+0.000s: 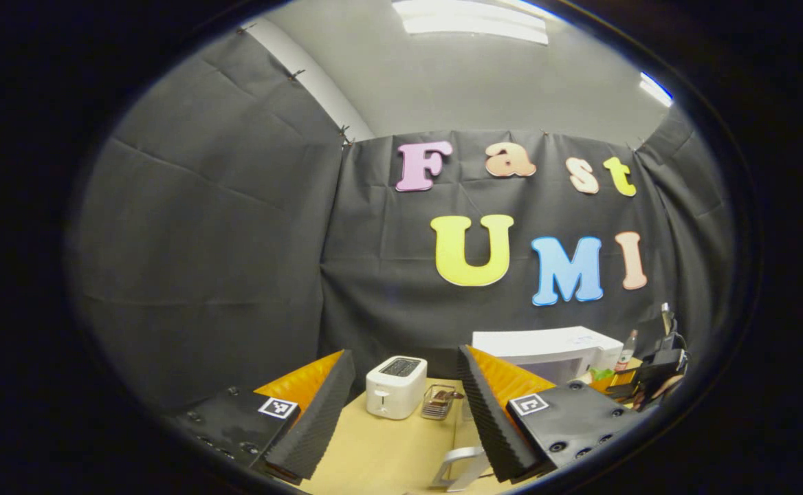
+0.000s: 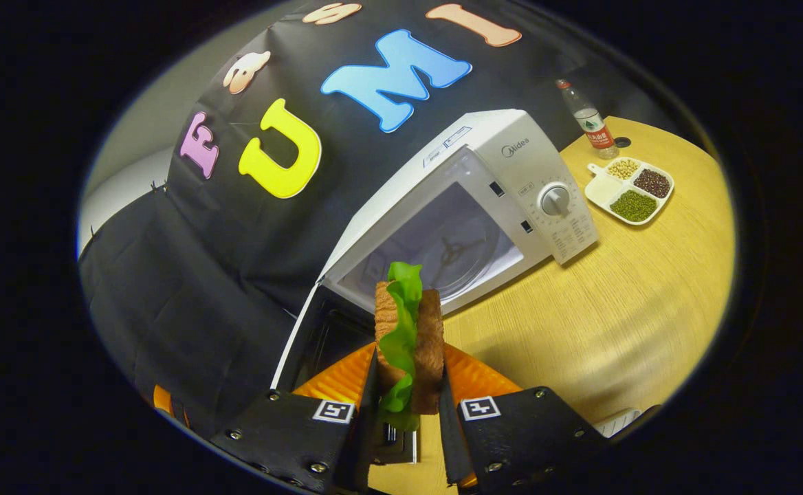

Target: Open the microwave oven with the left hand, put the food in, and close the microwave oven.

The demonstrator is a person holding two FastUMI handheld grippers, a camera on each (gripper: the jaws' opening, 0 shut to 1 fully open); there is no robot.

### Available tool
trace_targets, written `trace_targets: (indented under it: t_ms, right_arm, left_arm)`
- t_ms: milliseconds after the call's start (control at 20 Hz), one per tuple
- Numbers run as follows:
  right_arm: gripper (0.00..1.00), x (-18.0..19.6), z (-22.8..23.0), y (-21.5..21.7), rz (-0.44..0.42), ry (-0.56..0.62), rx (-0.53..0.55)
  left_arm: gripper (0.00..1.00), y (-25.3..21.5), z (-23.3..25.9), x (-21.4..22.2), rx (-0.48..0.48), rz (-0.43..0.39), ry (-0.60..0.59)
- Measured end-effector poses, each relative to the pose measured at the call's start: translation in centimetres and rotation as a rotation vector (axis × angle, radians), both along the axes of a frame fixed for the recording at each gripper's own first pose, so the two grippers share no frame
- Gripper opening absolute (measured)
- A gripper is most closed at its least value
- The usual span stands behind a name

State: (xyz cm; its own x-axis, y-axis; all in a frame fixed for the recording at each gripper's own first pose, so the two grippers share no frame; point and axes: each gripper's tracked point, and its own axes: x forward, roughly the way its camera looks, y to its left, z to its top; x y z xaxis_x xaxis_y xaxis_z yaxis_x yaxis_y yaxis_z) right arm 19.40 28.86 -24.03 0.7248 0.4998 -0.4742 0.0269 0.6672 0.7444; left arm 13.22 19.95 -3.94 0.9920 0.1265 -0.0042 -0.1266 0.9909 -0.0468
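We see the white microwave oven with its door swung open and its cavity bare; right of it sits a white divided tray of beans. Our right gripper clamps the lettuce sandwich before the oven's mouth. Our left gripper gapes, holding nothing.

You've got black cloth walls all round, grey ceiling w/ strip lights overhead, and a light wood table near you.
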Motion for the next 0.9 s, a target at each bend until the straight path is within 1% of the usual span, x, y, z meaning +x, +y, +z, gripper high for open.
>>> trace_targets:
  t_ms: [150,200,250,300,400,500,600,800,850,900]
  right_arm:
    - [0.41,2.7,-1.1,0.8,-0.044,-0.019,-0.018]
    - [0.41,3.4,-1.4,1.2,-0.055,-0.021,-0.021]
    - [0.42,4.3,-1.7,1.5,-0.069,-0.024,-0.021]
    - [0.41,5.2,-2.2,1.9,-0.077,-0.027,-0.025]
    - [0.41,7.1,-3.0,2.5,-0.092,-0.045,-0.046]
    - [0.41,9.0,-3.7,3.1,-0.101,-0.071,-0.070]
    - [0.41,10.7,-4.5,3.8,-0.110,-0.097,-0.097]
    - [0.41,13.5,-6.3,5.1,-0.128,-0.143,-0.146]
    - [0.41,14.1,-6.6,5.4,-0.136,-0.152,-0.151]
    - [0.41,14.6,-7.2,5.7,-0.144,-0.158,-0.154]
  left_arm:
    - [0.96,1.2,-0.3,1.2,0.000,0.001,0.008]
    - [0.98,1.5,-0.9,1.6,0.002,0.002,0.016]
    - [0.96,1.8,-1.4,2.1,0.003,0.001,0.028]
    - [0.98,2.0,-1.7,2.6,0.002,-0.003,0.036]
    - [0.96,2.3,-2.0,3.2,0.006,-0.006,0.048]
    - [0.98,2.8,-2.4,4.0,0.023,-0.005,0.057]
    - [0.98,3.4,-2.9,4.4,0.037,0.000,0.069]
    - [0.98,5.0,-4.1,4.8,0.047,0.022,0.102]
    - [0.96,5.5,-4.3,5.0,0.052,0.030,0.110]
    - [0.98,5.8,-4.5,5.0,0.057,0.035,0.117]
